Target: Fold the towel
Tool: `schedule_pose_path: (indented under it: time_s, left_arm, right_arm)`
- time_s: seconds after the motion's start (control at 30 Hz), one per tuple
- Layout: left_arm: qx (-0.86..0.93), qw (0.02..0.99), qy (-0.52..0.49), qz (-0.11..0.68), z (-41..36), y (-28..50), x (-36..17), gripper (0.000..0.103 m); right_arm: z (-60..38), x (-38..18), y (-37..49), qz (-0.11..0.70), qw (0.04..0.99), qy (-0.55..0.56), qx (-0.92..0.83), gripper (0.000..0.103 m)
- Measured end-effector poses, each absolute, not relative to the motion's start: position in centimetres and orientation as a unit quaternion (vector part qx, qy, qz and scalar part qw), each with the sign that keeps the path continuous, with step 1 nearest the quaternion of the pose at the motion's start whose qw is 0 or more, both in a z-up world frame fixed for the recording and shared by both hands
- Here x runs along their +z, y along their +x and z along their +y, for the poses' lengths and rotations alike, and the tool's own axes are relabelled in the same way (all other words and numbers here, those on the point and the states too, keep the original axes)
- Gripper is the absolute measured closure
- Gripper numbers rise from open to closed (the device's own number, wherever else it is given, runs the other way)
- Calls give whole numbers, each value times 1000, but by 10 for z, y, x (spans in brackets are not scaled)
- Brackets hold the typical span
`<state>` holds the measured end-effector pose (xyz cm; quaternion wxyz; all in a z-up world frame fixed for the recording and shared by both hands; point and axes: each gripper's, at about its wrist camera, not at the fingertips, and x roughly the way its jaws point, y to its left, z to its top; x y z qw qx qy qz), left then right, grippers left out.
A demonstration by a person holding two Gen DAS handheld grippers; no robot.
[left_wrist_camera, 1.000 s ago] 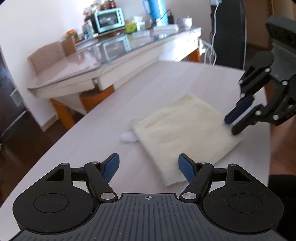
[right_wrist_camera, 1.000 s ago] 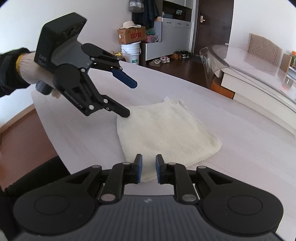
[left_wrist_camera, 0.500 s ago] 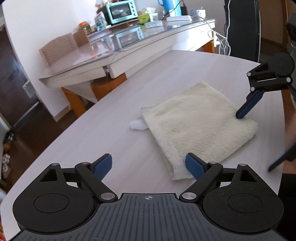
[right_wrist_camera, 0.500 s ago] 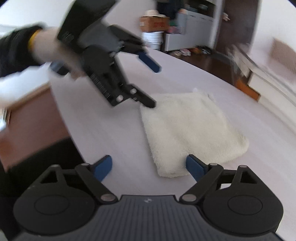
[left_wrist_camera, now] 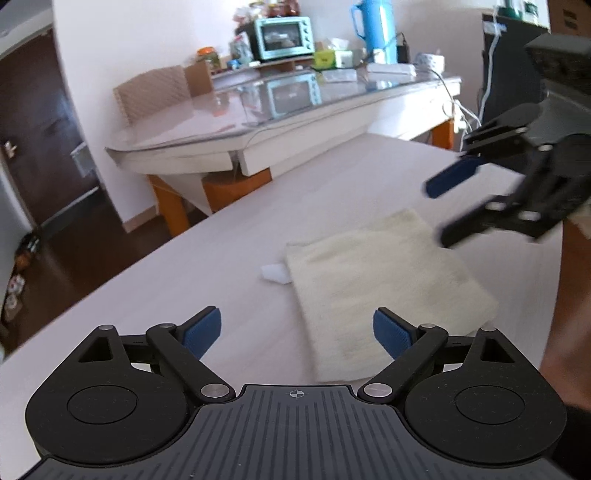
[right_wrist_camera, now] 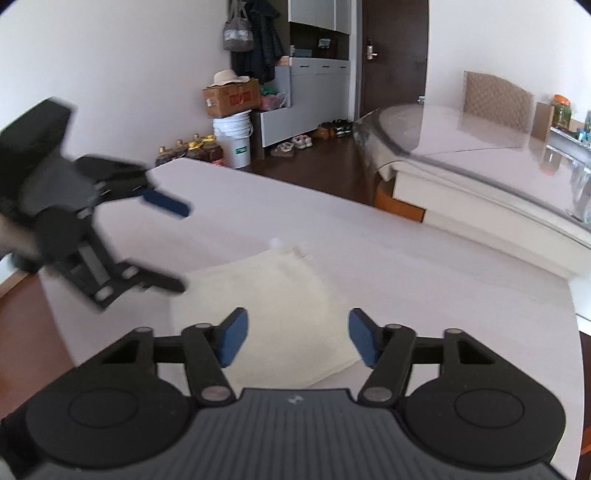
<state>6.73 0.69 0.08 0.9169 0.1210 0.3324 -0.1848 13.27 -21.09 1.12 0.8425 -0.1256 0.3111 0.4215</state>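
Note:
A cream towel [left_wrist_camera: 384, 288] lies folded into a flat square on the white table [left_wrist_camera: 229, 258], with a small white tag [left_wrist_camera: 275, 273] sticking out at its far left corner. My left gripper [left_wrist_camera: 297, 326] hovers wide open over the towel's near corner, holding nothing. My right gripper [left_wrist_camera: 439, 216] hangs above the towel's right edge. Its jaws are closing, with nothing between them. In the right wrist view the towel [right_wrist_camera: 273, 295] lies below my right gripper [right_wrist_camera: 297, 336], and my left gripper [right_wrist_camera: 181, 249] is open in the air at its left edge.
A glass-topped table [left_wrist_camera: 258, 122] stands beyond the white one, carrying a toaster oven [left_wrist_camera: 284, 37] and a blue kettle [left_wrist_camera: 373, 26]. The white table's edge [left_wrist_camera: 561, 258] runs close on the right. A bucket [right_wrist_camera: 234, 138] and bottles [right_wrist_camera: 192, 149] stand on the floor.
My right gripper went from shut at the towel's edge to open and lifted clear, then narrowed a little. My left jaws widened. The towel stayed flat.

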Motion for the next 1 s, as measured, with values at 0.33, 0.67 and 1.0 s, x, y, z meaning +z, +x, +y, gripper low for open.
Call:
schedule_pose_path:
  time_s: [0.33,0.67,1.0]
  left_arm:
    - [-237,902,35,359,-23,55,-17,24]
    - [-239,894,62,374,-9,70,-24,22]
    - [-263,874,126,388,-7,74,-21,20]
  right_arm:
    - [-191,-10,167,330,813,-189,440,85]
    - [-207,-17,156,350,818,-159,429,85]
    - [-204,-20,117,337,852,-137,376,83]
